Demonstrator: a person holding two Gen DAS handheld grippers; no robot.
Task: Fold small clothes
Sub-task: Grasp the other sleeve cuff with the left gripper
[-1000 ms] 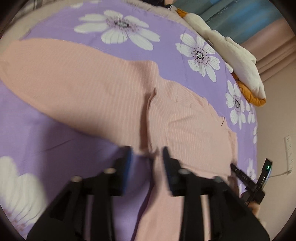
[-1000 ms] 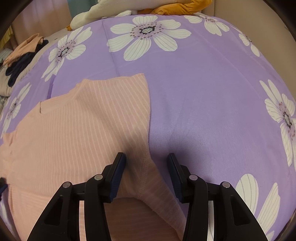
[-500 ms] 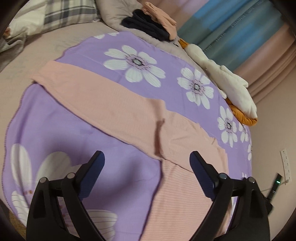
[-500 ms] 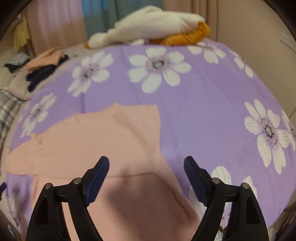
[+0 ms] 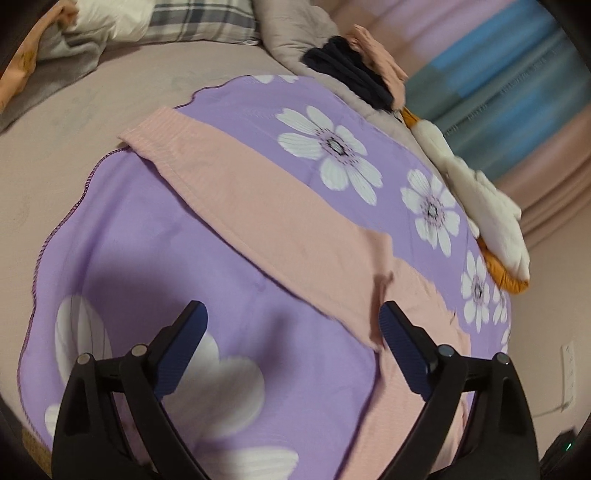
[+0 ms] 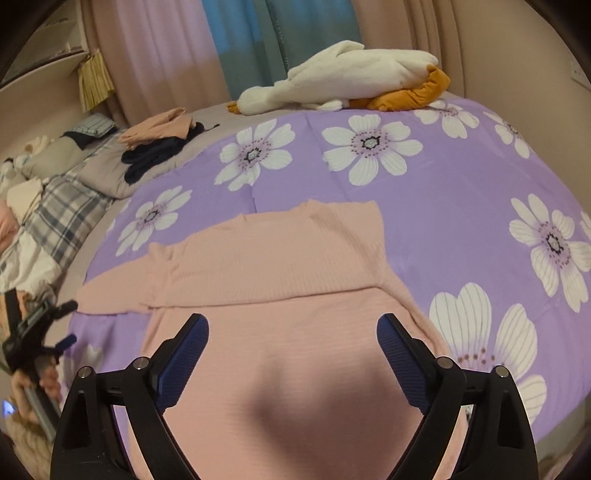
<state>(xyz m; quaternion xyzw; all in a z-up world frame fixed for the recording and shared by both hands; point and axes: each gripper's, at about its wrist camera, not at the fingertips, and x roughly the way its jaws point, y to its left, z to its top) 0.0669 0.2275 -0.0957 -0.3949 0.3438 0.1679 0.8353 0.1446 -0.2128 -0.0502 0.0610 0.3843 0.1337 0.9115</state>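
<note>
While a pink top [image 6: 295, 258] is spread on the purple flowered sheet [image 6: 461, 206] of the bed [image 5: 129, 85], no container is seen in either view. The top is partly folded: one sleeve is laid across the body, and in the left wrist view the other sleeve [image 5: 266, 206] is stretched toward the sheet's far left corner.

Both grippers are held above the bed, tilted downward. The left gripper [image 5: 291, 339] is released, its jaws wide with nothing between them; it is seen over bare sheet beside the sleeve, near the sheet's near left edge. The right gripper [image 6: 291, 343] is opening, and nothing is clamped; the top's lower body is seen below and between its fingers, untouched. In the right wrist view the left gripper is seen blurred at the left edge, carried by a hand [image 6: 26, 391].

One top is counted on the sheet. At the bed's far edge one white and orange plush toy [image 6: 351, 77] is laid. Beyond the sheet's far left corner one small pile of clothes [image 6: 159, 147], dark under pink, is seen, with a plaid pillow [image 5: 199, 18] further off.
</note>
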